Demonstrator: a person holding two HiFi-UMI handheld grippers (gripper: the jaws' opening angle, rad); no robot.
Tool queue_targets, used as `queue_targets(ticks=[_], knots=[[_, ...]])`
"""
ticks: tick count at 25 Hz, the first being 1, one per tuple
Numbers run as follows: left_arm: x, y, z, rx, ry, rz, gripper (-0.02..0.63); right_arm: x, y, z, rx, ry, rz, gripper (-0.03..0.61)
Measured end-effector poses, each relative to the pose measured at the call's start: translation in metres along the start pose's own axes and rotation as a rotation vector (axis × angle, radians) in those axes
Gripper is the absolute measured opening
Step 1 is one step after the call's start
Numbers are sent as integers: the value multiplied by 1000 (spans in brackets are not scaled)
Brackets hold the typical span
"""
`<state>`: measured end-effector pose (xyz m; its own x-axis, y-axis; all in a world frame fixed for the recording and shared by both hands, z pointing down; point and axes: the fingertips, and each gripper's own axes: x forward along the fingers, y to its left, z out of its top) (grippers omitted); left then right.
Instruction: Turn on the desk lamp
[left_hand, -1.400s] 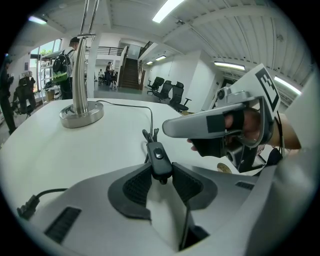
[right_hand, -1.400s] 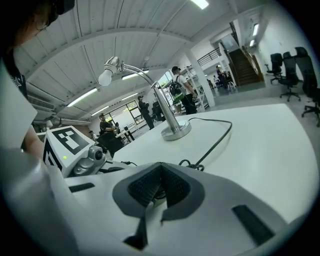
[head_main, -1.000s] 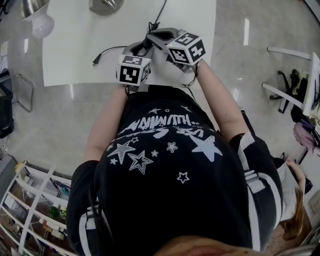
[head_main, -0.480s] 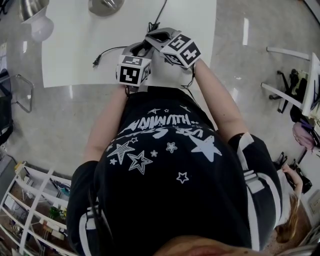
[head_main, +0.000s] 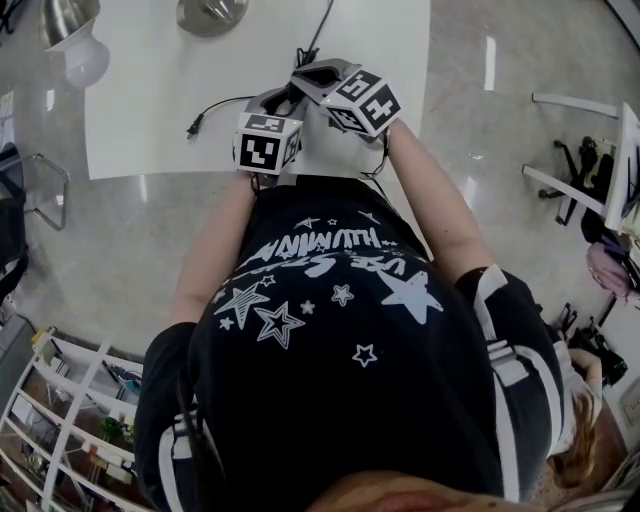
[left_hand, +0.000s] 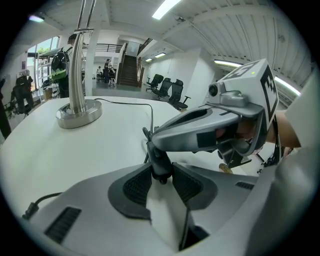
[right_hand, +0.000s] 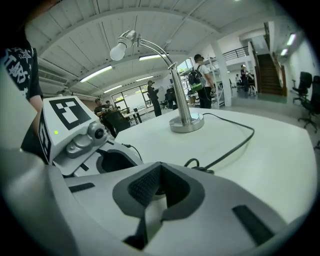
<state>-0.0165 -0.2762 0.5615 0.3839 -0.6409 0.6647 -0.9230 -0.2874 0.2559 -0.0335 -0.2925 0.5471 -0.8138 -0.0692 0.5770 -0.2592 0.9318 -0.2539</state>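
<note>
The desk lamp stands at the table's far side: its round metal base (head_main: 212, 12) (left_hand: 79, 111) (right_hand: 186, 121), a curved neck and a white bulb (right_hand: 118, 51) that shows no glow. Its black cord (right_hand: 235, 145) (left_hand: 150, 107) runs to a small black switch piece (left_hand: 159, 167). My left gripper (left_hand: 160, 172) (head_main: 280, 100) is shut on that piece, both pads against it. My right gripper (right_hand: 160, 175) (head_main: 315, 75) comes in from the right, its tips shut and resting on top of the same piece (left_hand: 155, 144).
A loose plug end (head_main: 190, 125) lies on the white table (head_main: 150, 120) to the left of my grippers. The table's near edge (head_main: 150, 172) is close to my body. A shelf (head_main: 60, 420) stands on the floor at the lower left, and people stand beyond the table.
The right gripper has rolled a little about its own axis, so its marker cube shows a different face. The left gripper and the cord have not moved.
</note>
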Motion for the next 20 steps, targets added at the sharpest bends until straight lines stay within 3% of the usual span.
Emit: queue_targets(ticks=[3,16,20], knots=[[0,0,0,1,1,-3,146,1,-1,-2,-32,24,-10,6],[0,0,-1,11,27,-20,146,-1,-3,-2,50,-38,-27,6],[-2,1,-2,30,29,-7,147,-5,-4,0,29,-43,-64,6]])
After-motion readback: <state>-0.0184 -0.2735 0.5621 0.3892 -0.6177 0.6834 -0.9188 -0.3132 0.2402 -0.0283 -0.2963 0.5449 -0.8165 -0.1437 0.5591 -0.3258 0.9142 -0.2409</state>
